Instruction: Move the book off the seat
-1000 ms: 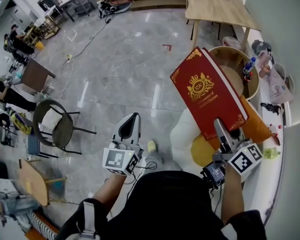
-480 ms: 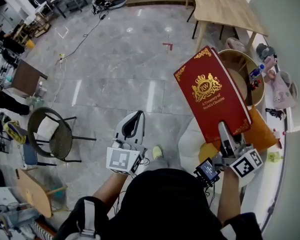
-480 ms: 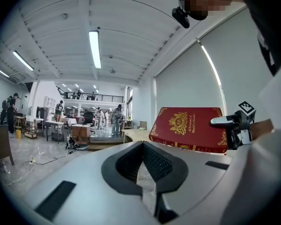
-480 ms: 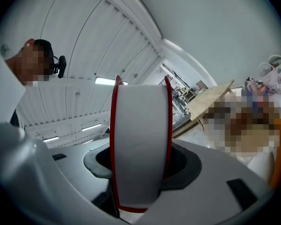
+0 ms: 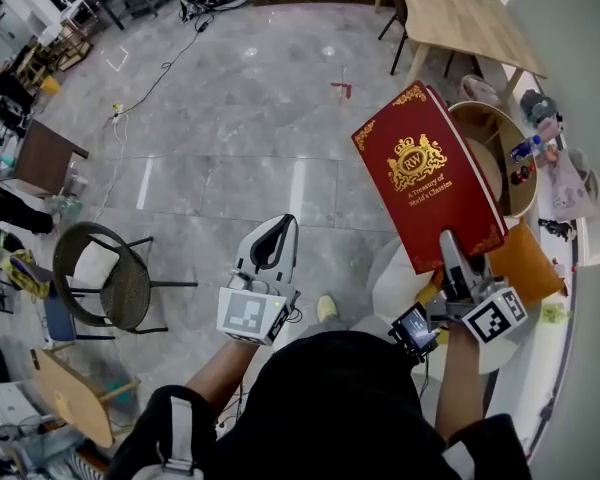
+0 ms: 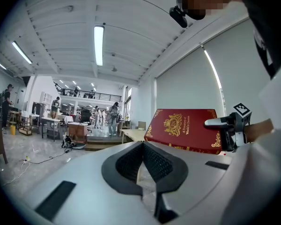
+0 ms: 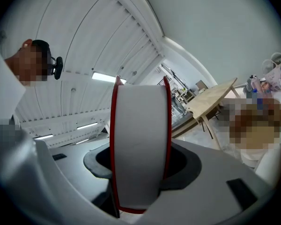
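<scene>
Grey floor below me; my right hand-held gripper clamps the red book at two o'clock, left hand-held gripper closed and empty at seven.

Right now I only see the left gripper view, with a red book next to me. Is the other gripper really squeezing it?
Observer: Yes, the right gripper view shows the right gripper clamped on the red book.
Operator: Is it on the seat?
Observer: No. The head view shows it held in the air above the white seat.
Operator: What's under my gripper?
Observer: The left gripper hangs over grey floor, near a yellow shoe.
</scene>
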Demonstrator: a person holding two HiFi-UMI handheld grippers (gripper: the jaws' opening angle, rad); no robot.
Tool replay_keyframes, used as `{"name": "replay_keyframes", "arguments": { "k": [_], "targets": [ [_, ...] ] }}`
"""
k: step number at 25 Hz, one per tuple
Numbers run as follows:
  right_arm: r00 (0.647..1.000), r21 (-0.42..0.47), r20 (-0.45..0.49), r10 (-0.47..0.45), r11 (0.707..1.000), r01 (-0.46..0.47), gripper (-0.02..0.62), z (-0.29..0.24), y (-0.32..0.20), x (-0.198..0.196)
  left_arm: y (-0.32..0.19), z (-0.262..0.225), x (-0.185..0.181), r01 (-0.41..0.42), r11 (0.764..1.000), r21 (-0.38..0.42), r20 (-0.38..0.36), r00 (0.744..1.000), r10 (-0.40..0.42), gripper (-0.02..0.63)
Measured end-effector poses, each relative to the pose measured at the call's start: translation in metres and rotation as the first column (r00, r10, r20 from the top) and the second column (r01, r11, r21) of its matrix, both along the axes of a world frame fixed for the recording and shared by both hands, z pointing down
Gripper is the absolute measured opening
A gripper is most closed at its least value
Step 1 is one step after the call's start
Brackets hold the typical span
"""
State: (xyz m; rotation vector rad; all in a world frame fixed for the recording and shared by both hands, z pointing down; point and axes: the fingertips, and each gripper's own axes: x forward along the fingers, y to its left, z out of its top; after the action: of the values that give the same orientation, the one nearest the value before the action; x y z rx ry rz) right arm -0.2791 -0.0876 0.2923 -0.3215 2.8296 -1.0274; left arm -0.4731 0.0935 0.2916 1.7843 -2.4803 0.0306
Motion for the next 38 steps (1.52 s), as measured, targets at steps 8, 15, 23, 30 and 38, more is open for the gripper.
{"name": "replay_keyframes", "arguments": {
  "k": [8,15,23,30,38],
  "targets": [
    [1.0,0.04,-0.019,0.025,0.999,-0.024,0.238,-0.017,-0.003,-0.029,0.005,0.005,-0.015,-0.028,1.0,0.002,-0.034,0.999,0.028,0.011],
    [0.998,0.063,-0.017,0.068,0.996,-0.067,0.239,-0.023,-0.013,-0.031,-0.007,-0.008,-0.027,-0.063,0.997,0.052,-0.055,0.996,0.066,0.011],
    [0.986,0.076,-0.012,0.168,0.983,-0.166,0.238,-0.024,-0.054,-0.025,-0.058,-0.007,-0.042,-0.133,0.991,0.011,-0.015,0.991,0.133,0.011],
    [0.942,0.216,-0.091,0.323,0.93,-0.298,0.238,-0.012,-0.107,-0.021,-0.146,0.0,-0.054,-0.183,0.983,-0.033,0.017,0.983,0.183,0.011],
    [0.869,0.355,-0.166,0.466,0.85,-0.388,0.238,-0.02,-0.193,-0.033,-0.262,-0.017,-0.077,-0.257,0.966,-0.034,0.047,0.965,0.258,0.011]
  ]
}}
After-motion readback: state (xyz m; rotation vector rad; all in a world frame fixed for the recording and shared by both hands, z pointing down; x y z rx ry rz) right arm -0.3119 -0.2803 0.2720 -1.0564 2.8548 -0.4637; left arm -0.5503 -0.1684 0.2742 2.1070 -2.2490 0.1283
